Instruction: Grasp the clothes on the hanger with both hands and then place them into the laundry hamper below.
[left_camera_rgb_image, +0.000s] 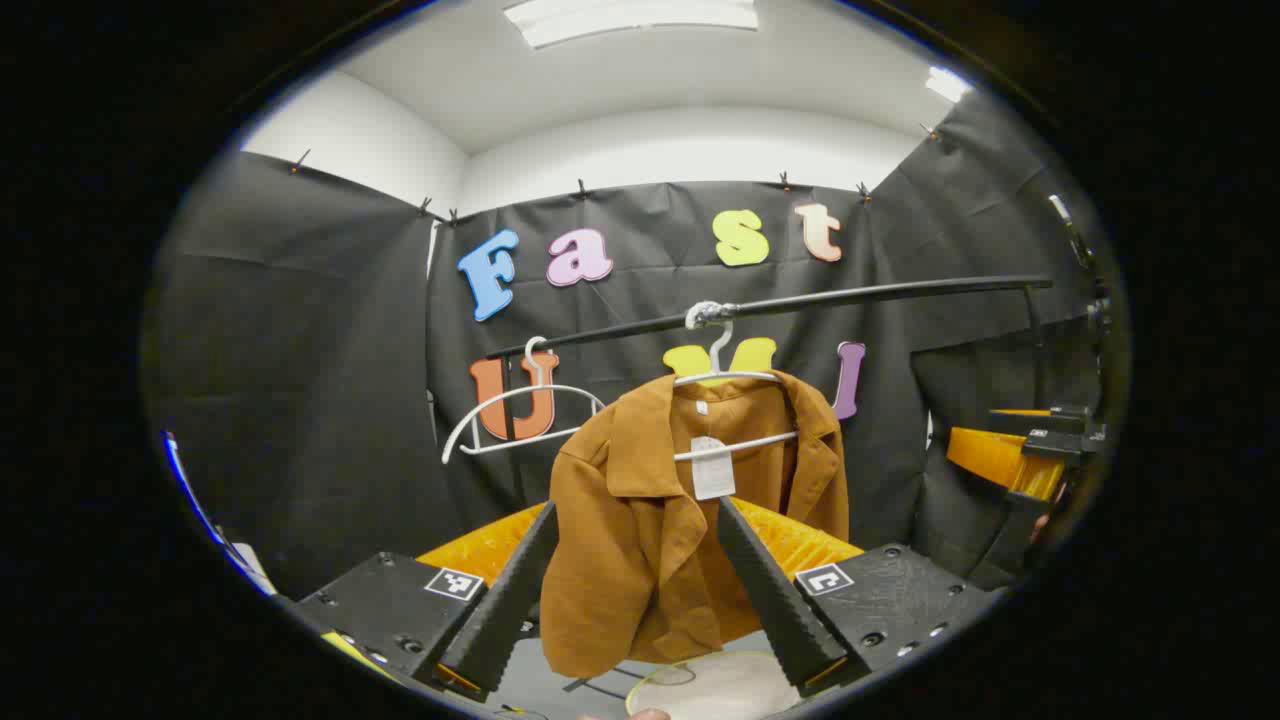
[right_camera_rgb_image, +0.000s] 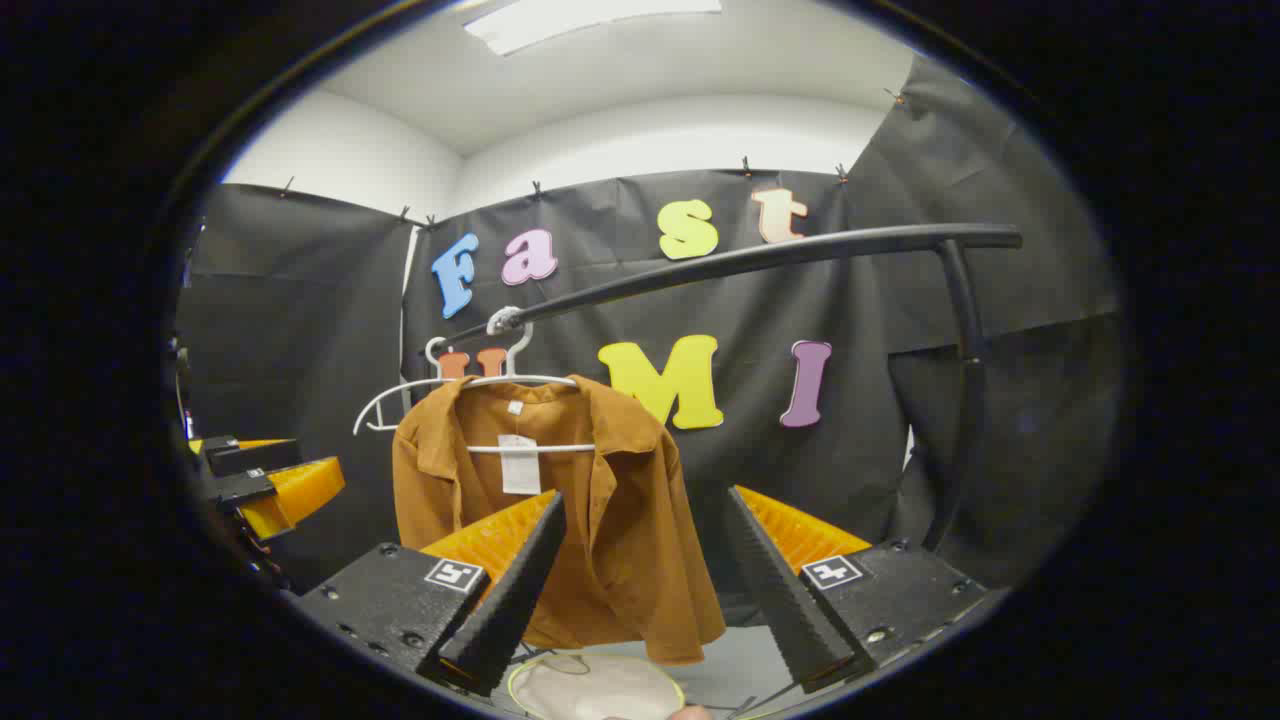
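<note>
We find the brown jacket (left_camera_rgb_image: 680, 520) draped on a white hanger (left_camera_rgb_image: 735, 440) whose hook rides the black rail (left_camera_rgb_image: 860, 295); it hangs open at the front, collar up and a white tag at the neck, because the hanger carries its shoulders and leaves the hem free. An empty hanger (left_camera_rgb_image: 520, 410) sits further along the same rail, just beside the jacket's shoulder. Below the hem we see the pale round mouth of the laundry hamper (left_camera_rgb_image: 715, 685), placed so that the garment can go straight down into it, we judge.

The left gripper (left_camera_rgb_image: 640, 580) points at the jacket's front with its fingers spread wide and nothing between them; the right gripper (right_camera_rgb_image: 640, 580) is likewise wide apart and empty, aimed at the jacket's outer side; neither touches the cloth yet. In the right gripper view the left gripper shows at the far edge, apart from the garment.

For room: the side hems hang free with open air around them, so each hand has an edge to take; the rail above and its upright post (right_camera_rgb_image: 965, 330) bound the lift, and we think the shoulders must clear the hanger ends before the drop.
</note>
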